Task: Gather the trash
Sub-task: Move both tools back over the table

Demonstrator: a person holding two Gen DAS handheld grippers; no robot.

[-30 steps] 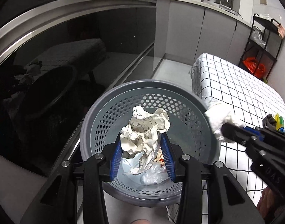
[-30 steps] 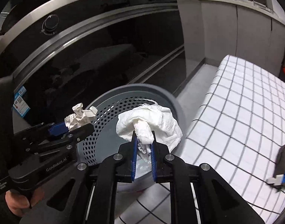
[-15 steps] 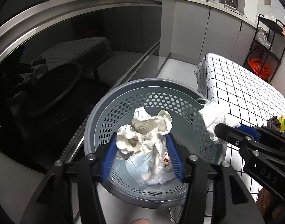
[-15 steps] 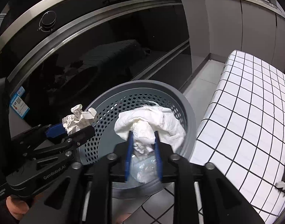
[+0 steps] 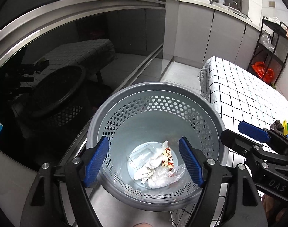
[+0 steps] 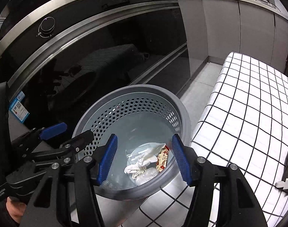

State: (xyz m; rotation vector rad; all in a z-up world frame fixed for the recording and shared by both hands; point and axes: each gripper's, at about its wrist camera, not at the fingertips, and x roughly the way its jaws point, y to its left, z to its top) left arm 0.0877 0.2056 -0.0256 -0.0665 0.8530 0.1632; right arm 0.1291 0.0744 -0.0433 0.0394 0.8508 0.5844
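A grey perforated waste basket point(image 5: 181, 102) stands on the floor; it also shows in the right wrist view point(image 6: 183, 111). At its bottom lie crumpled white paper point(image 5: 149, 168), a snack wrapper point(image 5: 168, 157) and clear plastic point(image 5: 166, 176), also seen in the right wrist view as paper point(image 6: 138, 164) and wrapper point(image 6: 162, 158). My left gripper point(image 5: 144, 162) is open and empty above the basket. My right gripper point(image 6: 144, 158) is open and empty above it too, and shows at the right of the left wrist view point(image 5: 257, 134).
A black glass oven front point(image 5: 68, 56) stands close on the left. A table with a white checked cloth point(image 5: 247, 98) is right of the basket, with small items point(image 5: 279, 126) on it. Grey cabinets point(image 5: 210, 28) and a black rack point(image 5: 270, 47) are behind.
Both grippers opened. The crumpled paper from the left and the white tissue from the right dropped into the basket. Both grippers rose slightly.
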